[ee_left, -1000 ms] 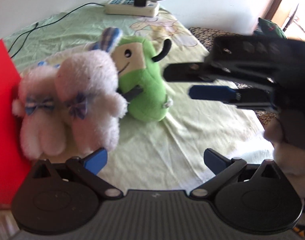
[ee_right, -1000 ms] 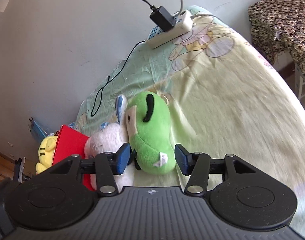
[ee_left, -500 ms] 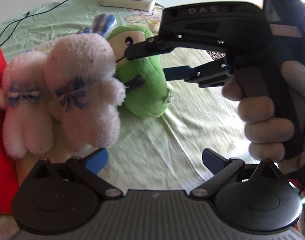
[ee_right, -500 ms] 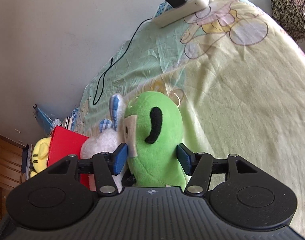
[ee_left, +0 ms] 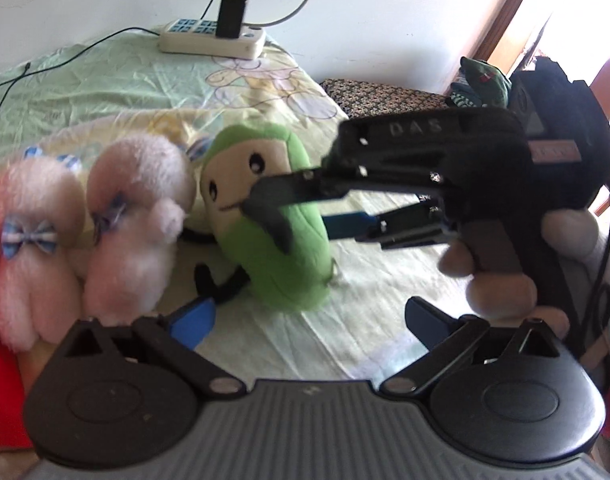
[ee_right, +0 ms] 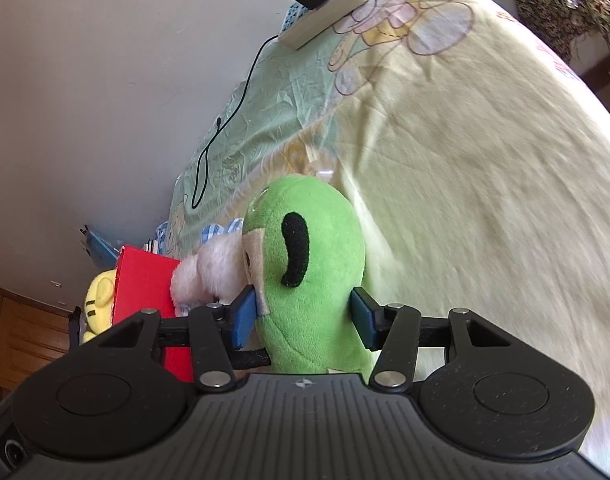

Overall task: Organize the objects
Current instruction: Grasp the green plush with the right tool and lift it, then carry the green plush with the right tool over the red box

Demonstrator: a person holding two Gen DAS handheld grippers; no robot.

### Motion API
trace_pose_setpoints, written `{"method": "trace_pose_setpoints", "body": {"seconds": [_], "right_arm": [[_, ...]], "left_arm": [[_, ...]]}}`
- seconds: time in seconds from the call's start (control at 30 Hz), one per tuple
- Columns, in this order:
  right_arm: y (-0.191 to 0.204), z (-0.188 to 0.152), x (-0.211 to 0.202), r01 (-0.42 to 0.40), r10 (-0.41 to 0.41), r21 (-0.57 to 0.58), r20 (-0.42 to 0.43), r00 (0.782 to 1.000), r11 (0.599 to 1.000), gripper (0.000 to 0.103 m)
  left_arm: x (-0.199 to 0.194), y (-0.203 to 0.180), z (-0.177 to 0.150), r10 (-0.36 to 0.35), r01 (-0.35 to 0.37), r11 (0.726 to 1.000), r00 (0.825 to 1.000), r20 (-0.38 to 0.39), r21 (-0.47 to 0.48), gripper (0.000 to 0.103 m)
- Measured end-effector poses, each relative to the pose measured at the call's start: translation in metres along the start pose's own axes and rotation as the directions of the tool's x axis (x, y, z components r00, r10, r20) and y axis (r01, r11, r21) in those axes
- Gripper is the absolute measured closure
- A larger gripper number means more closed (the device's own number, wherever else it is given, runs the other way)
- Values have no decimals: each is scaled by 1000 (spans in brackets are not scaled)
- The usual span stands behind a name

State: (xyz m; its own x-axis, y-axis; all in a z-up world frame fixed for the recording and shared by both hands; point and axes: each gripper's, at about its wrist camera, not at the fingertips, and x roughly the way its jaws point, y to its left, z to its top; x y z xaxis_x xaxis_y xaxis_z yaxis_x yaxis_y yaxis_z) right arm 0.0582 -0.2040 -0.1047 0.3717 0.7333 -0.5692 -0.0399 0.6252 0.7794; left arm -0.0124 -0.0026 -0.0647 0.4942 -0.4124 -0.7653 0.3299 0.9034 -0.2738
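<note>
Right wrist view: the right gripper [ee_right: 303, 318] clamps the green plush [ee_right: 313, 280] on the bedsheet [ee_right: 465, 184] — beside two pink bunnies [ee_left: 89, 232]. Left gripper [ee_left: 311, 320] hangs spread apart, holding nothing.

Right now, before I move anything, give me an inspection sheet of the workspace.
Surface: bed sheet, wrinkled, pale green-yellow.
Job's things: green plush upright; two white plush bunnies beside it, against a red box.
Clutter: yellow plush behind the box.
Grippers: right gripper clamped on the green plush; left gripper open, empty.
Cables: power strip with charger; black cord.
Surroundings: wall, patterned fabric.
</note>
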Motion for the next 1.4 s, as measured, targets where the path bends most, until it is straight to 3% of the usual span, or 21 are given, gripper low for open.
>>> {"method": "trace_pose_setpoints", "body": {"seconds": [0.2, 0.43, 0.9, 1.13, 1.4], "right_arm": [[-13, -22, -26, -1, 1, 48, -1, 1000, 999, 49], [-17, -40, -43, 5, -5, 71, -4, 1000, 997, 49], [12, -65, -68, 0, 1, 52, -25, 1000, 999, 49], [46, -71, -71, -56, 54, -26, -61, 997, 998, 49], [101, -73, -67, -154, 131, -205, -118, 984, 967, 49]], "left_arm": [[13, -7, -1, -22, 22, 1000, 1000, -12, 1, 4], [17, -15, -7, -79, 78, 997, 996, -41, -6, 16], [-29, -29, -18, -127, 127, 992, 992, -17, -13, 19], [-78, -25, -25, -95, 97, 994, 994, 53, -39, 19], [-140, -22, -30, 8, 5, 998, 982, 189, -67, 19]]}}
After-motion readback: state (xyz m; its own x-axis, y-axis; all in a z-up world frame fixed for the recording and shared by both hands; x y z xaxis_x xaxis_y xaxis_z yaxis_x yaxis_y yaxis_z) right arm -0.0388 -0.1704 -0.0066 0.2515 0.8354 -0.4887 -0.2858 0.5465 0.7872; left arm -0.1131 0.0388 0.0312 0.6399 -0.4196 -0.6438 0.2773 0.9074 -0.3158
